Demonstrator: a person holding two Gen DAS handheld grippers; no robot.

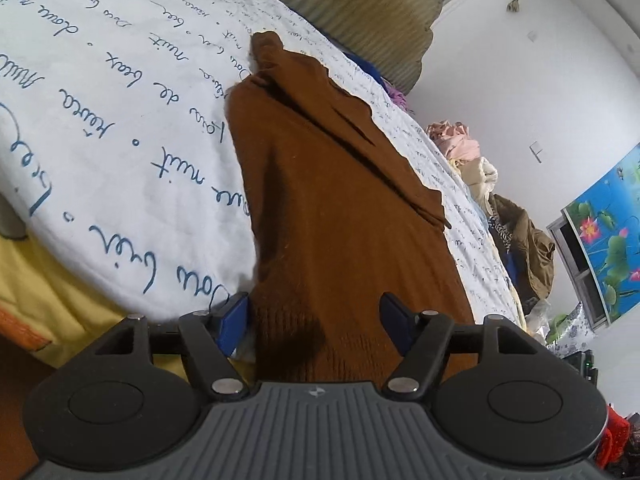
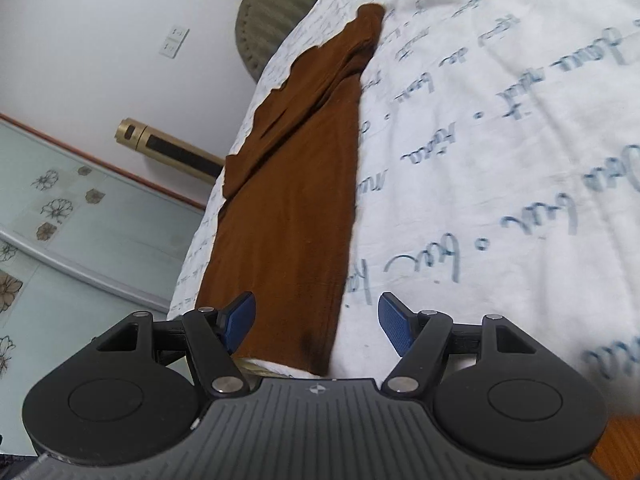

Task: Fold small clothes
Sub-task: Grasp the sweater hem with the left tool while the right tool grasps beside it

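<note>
Bed covered by a white quilted sheet with blue handwritten script (image 1: 120, 120), fills most of both wrist views; same sheet in the right view (image 2: 500, 140).

Ribbed olive-grey padded headboard (image 1: 360, 12) at the far end of the bed, also seen from the right wrist (image 2: 272, 8).

Long brown knit garment (image 1: 328, 208) lies flat on the sheet, folded into a narrow strip that runs from the near bed edge toward the headboard. One sleeve folded over on top along its side, far end tapers to a bunched tip. Same garment in the right view (image 2: 296, 184), near hem at the edge of the sheet, just in front of the gripper.

Pile of mixed loose clothes, pink, cream and olive (image 1: 492, 184), on the far side of the bed near the white wall. Blue panel with lotus flowers (image 1: 608, 232) against that wall.

Brass-coloured cylindrical tower unit (image 2: 168, 148) by the wall beside the bed, right view only. Pale glass panels with flower decals (image 2: 52, 208) below it.

Left gripper (image 1: 316, 316): blue-padded jaws spread, near hem of the garment between them, pads not pressing on it. Released.

Right gripper (image 2: 316, 320): jaws spread, straddling the garment's near corner, left pad over the cloth, right pad over bare sheet. Not gripping.
</note>
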